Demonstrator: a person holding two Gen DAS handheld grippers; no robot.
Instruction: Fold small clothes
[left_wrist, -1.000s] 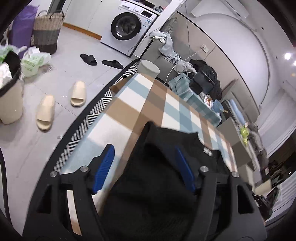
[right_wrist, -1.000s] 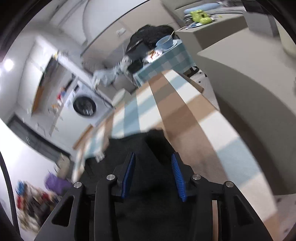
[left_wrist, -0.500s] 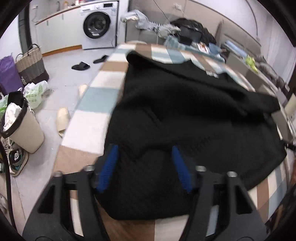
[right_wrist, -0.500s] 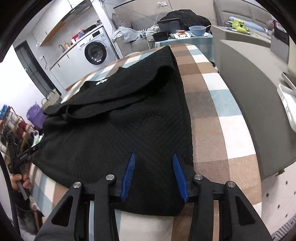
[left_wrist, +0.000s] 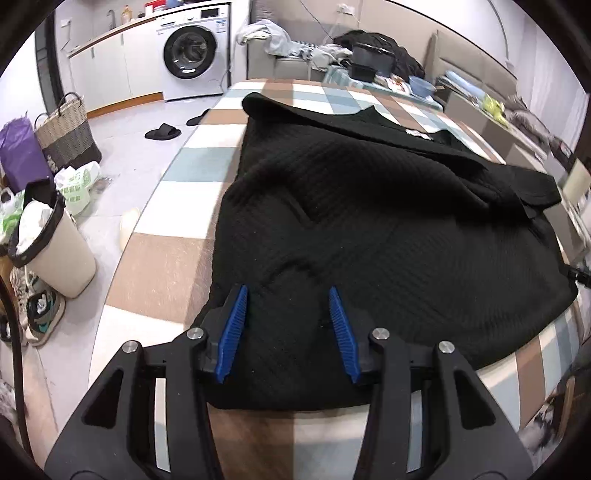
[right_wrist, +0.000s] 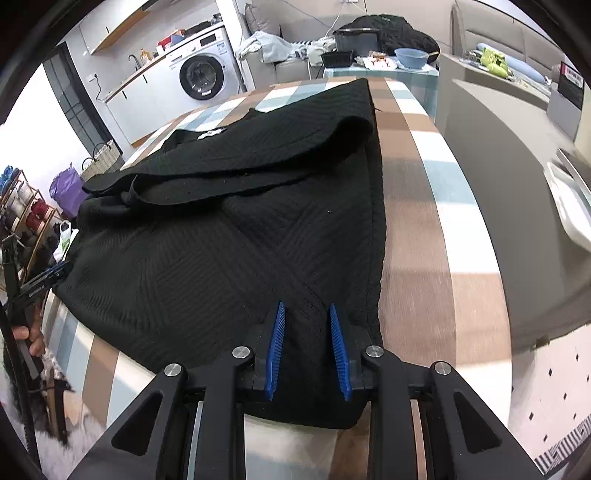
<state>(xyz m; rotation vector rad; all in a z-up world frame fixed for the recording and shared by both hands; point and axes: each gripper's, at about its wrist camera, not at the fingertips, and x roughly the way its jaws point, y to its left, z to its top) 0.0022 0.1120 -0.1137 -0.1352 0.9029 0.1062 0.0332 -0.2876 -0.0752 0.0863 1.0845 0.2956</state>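
Covering the counter (left_wrist: 173, 266) is a brown, blue and white checked cloth; white washing machine (left_wrist: 192, 55) beyond. Black ribbed knit garment (left_wrist: 369, 229) lies flat, collar end far, sleeve apparently folded across. Left gripper (left_wrist: 287, 325) and right gripper (right_wrist: 306, 338) spread over its near hem.

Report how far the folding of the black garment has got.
Done: the black garment lies spread on the checked tablecloth, with a sleeve already folded across its upper part. In hand: the left claw and right claw sit open over the near hem corners, gripping nothing. Left: the body itself is unfolded, so the hem probably has to be brought up toward the collar.
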